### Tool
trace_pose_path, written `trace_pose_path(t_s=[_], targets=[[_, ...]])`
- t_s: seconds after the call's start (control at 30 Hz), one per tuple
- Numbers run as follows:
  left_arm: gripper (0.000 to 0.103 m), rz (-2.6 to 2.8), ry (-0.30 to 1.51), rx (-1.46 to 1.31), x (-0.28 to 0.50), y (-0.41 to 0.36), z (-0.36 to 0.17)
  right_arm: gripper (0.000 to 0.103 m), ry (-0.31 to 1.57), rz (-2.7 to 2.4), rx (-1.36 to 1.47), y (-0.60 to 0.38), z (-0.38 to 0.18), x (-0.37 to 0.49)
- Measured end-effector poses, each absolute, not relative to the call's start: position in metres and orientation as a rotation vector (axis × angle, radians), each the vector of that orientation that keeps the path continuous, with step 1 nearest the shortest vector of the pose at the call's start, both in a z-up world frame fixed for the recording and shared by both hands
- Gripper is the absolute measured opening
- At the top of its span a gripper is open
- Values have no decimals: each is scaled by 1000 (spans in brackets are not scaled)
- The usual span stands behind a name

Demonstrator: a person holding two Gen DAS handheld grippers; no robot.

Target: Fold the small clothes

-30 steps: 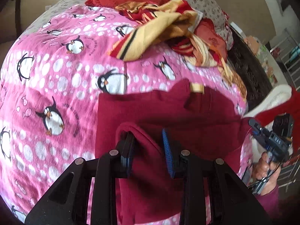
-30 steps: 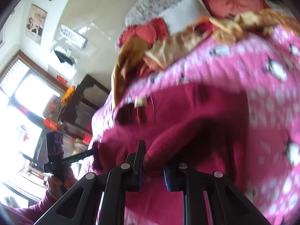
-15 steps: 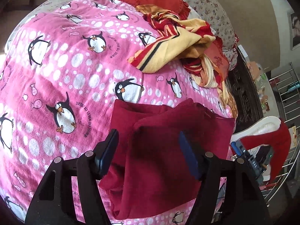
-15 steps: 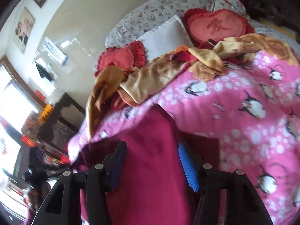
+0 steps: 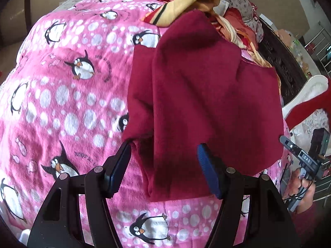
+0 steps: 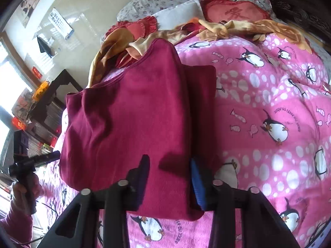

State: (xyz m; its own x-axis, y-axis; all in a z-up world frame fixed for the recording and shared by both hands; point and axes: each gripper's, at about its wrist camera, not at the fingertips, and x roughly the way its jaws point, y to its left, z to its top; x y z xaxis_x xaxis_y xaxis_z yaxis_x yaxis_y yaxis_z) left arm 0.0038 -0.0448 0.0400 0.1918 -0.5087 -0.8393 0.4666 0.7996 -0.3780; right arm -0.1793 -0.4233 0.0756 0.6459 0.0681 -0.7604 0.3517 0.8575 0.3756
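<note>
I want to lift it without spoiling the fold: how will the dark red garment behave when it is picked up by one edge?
The dark red garment looks like soft fleece, so it will probably droop and unfold. Its fuzzy nap should resist slipping. It seems light, lying in loose layers on the penguin blanket.

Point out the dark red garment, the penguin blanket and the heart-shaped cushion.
dark red garment [image 5: 206,95]: left wrist view, middle of the folded top layer.
penguin blanket [image 6: 275,95]: right wrist view, bare pink part right of the garment.
heart-shaped cushion [image 6: 235,12]: right wrist view, its embroidered centre.

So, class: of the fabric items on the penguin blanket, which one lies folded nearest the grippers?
The plain maroon fleece garment, folded flat; the yellow-and-red striped clothes are crumpled farther away.
</note>
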Motion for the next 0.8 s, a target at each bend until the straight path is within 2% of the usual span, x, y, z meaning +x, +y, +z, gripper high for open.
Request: trace_pose_path(t_s=[0.07, 0.1, 0.13, 0.17, 0.2, 0.27, 0.4, 0.57, 0.63, 0.67, 0.8], targets=[[63, -709, 1214, -50, 1, -49, 31, 34, 845, -141, 550, -421, 73, -181], [49, -710, 1226, -36, 1, -51, 27, 30, 850, -134, 556, -421, 69, -180], [41, -708, 1229, -8, 0, -53, 23, 25, 863, -135, 553, -420, 66, -179], [23, -715, 1224, 4, -1, -54, 22, 13, 873, -141, 548, -418, 64, -178], [14, -730, 1235, -11, -1, -52, 23, 9, 879, -140, 563, -419, 62, -179], [9, -745, 1243, -23, -4, -46, 31, 7, 850, -118, 631, -423, 67, -188], [8, -771, 1202, 46, -16, -37, 43, 6, 806, -61, 701, -426, 84, -215], [8, -727, 1238, 26, -15, -34, 31, 9, 912, -144, 701, -430, 60, -216], [9, -720, 1226, 19, -19, -34, 38, 33, 926, -228, 669, -432, 65, -216], [10, -709, 1205, 34, -20, -33, 42, 36, 899, -251, 645, -432, 74, -218], [34, -703, 1112, 59, -19, -45, 64, 37, 803, -262, 546, -424, 109, -207]])
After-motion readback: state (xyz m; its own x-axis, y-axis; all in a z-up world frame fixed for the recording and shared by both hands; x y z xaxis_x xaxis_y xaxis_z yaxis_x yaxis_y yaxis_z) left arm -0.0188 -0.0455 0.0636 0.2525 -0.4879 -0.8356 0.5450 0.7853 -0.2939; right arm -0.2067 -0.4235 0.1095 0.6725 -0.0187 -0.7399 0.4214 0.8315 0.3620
